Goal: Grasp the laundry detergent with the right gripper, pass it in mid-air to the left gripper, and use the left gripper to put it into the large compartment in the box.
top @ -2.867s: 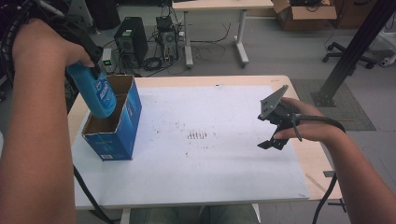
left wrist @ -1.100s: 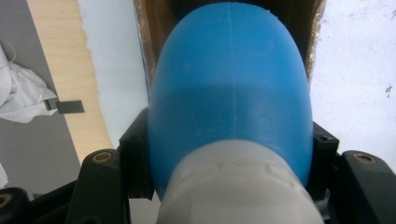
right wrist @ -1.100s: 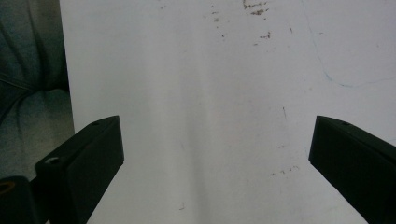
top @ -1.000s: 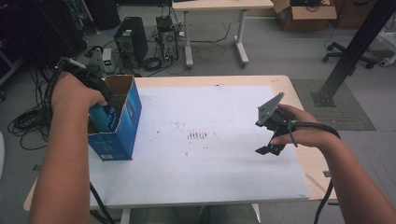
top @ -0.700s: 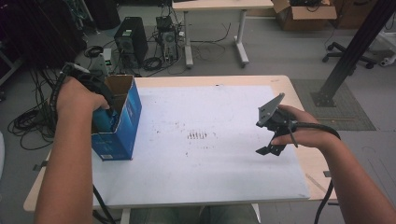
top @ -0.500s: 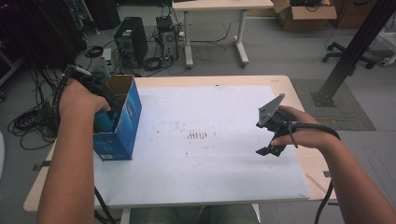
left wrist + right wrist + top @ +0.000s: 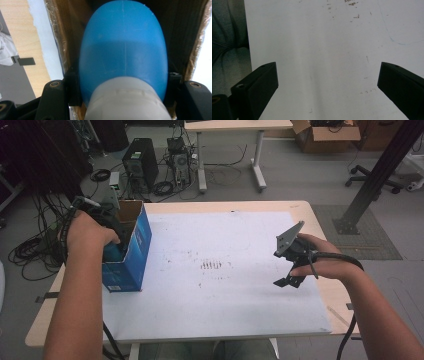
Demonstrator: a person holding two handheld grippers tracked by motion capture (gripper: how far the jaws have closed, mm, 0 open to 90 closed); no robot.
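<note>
A blue bottle (image 7: 123, 50) with a white cap is clamped between the jaws of my left gripper (image 7: 123, 82), bottom end pointing down into an open blue cardboard box (image 7: 131, 255). Seen from the high view, the left gripper (image 7: 111, 242) reaches into the box's open top at the table's left edge, and a bit of the blue bottle (image 7: 114, 254) shows under the hand. My right gripper (image 7: 287, 270) hovers over the right part of the white sheet (image 7: 220, 270); in the right gripper view its jaws stand wide apart with nothing between them (image 7: 327, 82).
The box's brown inner walls (image 7: 65, 45) stand close on both sides of the bottle. Faint marks (image 7: 212, 265) dot the middle of the sheet. Beyond the table stand a computer tower (image 7: 140, 165), cables and another desk (image 7: 235, 126).
The left hand has lowered the blue bottle from above the box down into its open top. The right gripper has stayed where it was.
</note>
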